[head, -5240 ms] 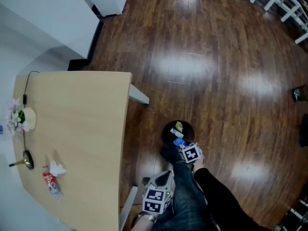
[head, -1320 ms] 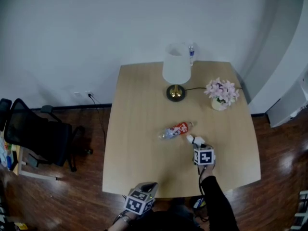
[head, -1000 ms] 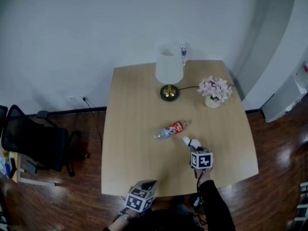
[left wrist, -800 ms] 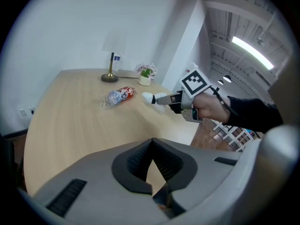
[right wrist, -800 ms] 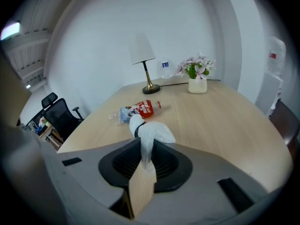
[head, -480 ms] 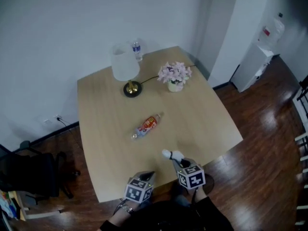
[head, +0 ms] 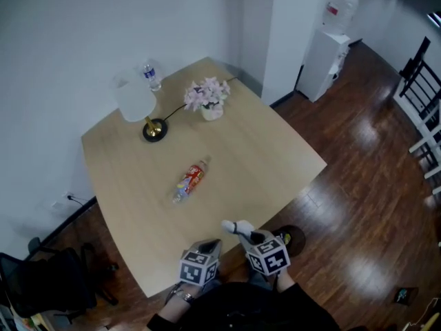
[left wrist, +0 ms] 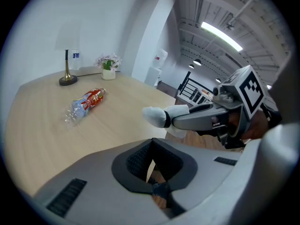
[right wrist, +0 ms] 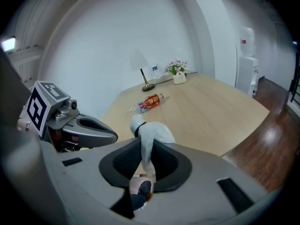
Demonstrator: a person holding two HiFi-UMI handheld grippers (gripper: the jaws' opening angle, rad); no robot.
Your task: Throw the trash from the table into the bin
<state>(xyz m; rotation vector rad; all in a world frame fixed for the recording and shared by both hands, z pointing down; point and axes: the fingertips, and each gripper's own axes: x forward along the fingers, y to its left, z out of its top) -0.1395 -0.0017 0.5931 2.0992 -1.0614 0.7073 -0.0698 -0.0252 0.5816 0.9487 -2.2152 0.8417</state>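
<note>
While right gripper (right wrist: pixel 144 154) clamps tissue (right wrist: pixel 151 133) | bottle (head: pixel 189 181) lies cap toward flowers (head: pixel 206 94)

A crushed clear plastic bottle (head: pixel 189 182) with a red label lies on its side near the middle of the table (head: pixel 275 150). A white tissue wad (head: pixel 233 226) (cinched by a dark band) is clamped in the right gripper (right wrist: pixel 143 149) at the table's near edge. The black bin (head: pixel 292 237) stands on the floor just beside that edge.
</note>
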